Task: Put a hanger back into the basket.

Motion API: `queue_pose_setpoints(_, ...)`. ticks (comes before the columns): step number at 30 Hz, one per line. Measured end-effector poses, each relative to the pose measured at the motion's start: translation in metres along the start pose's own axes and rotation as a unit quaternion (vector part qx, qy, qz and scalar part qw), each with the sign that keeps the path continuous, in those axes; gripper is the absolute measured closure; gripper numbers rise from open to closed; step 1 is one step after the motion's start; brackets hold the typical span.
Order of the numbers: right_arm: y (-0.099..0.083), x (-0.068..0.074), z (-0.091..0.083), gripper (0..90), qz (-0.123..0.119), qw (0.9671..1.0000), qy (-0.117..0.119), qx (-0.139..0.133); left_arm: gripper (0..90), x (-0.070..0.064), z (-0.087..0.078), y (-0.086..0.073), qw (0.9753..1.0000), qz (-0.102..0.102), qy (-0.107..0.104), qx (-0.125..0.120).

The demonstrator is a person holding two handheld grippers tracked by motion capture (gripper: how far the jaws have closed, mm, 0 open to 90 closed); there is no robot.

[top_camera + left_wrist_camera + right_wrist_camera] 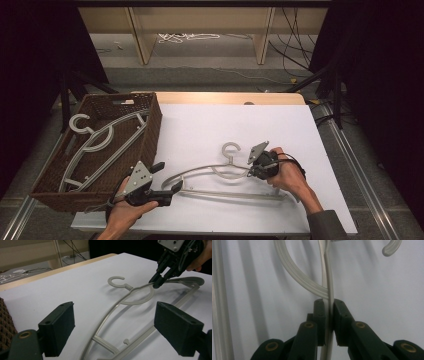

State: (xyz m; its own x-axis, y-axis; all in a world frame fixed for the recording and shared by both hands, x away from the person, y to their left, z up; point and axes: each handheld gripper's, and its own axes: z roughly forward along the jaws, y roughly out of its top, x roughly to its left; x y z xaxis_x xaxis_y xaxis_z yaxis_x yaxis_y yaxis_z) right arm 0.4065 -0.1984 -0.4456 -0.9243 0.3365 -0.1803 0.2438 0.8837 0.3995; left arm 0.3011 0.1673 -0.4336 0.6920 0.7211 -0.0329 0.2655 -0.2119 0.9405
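A pale grey plastic hanger (210, 172) lies on the white sheet, hook pointing to the far side. My right gripper (251, 172) is shut on its upper arm just right of the hook; in the right gripper view the thin arm (327, 275) runs between the closed jaws of that gripper (329, 308). My left gripper (167, 178) stands open at the hanger's left end, apart from it. In the left gripper view the hanger (112, 312) lies ahead between the wide-apart jaws of my left gripper (116, 330), with the right gripper (156, 283) pinching it farther off.
A brown wicker basket (152, 125) at the table's left holds several grey hangers (100, 142). The white sheet (225, 120) covers the table, whose wooden edge (225, 97) shows at the back. Cables (187, 36) and shelf legs lie on the floor beyond.
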Motion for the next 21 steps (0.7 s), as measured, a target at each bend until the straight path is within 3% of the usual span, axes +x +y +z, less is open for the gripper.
queue_pose_setpoints(2,0.001,0.001,-0.005,82.0,-0.004,1.0,-0.005,-0.004,16.7,-0.001,0.001,0.001,1.0,-0.008,-0.001,0.001)
queue_pose_setpoints(3,0.001,0.002,-0.008,82.0,-0.008,0.9999,-0.007,-0.007,16.7,0.0,0.002,0.002,1.0,-0.003,-0.003,0.003)
queue_pose_setpoints(5,0.002,0.004,-0.012,82.0,-0.01,0.9998,-0.012,-0.012,17.1,-0.002,0.005,0.004,0.9999,-0.016,-0.003,0.006)
queue_pose_setpoints(8,0.003,0.006,-0.017,82.0,-0.017,0.9995,-0.014,-0.021,17.8,-0.007,0.013,0.01,0.9998,0.004,0.0,0.017)
queue_pose_setpoints(14,0.005,0.009,-0.025,82.0,-0.027,0.9989,-0.019,-0.034,18.4,-0.017,0.034,0.021,0.9978,0.029,-0.02,0.057)
queue_pose_setpoints(21,0.008,0.011,-0.033,82.0,-0.035,0.9977,-0.03,-0.05,24.2,-0.014,0.075,0.037,0.9947,0.032,-0.029,0.093)
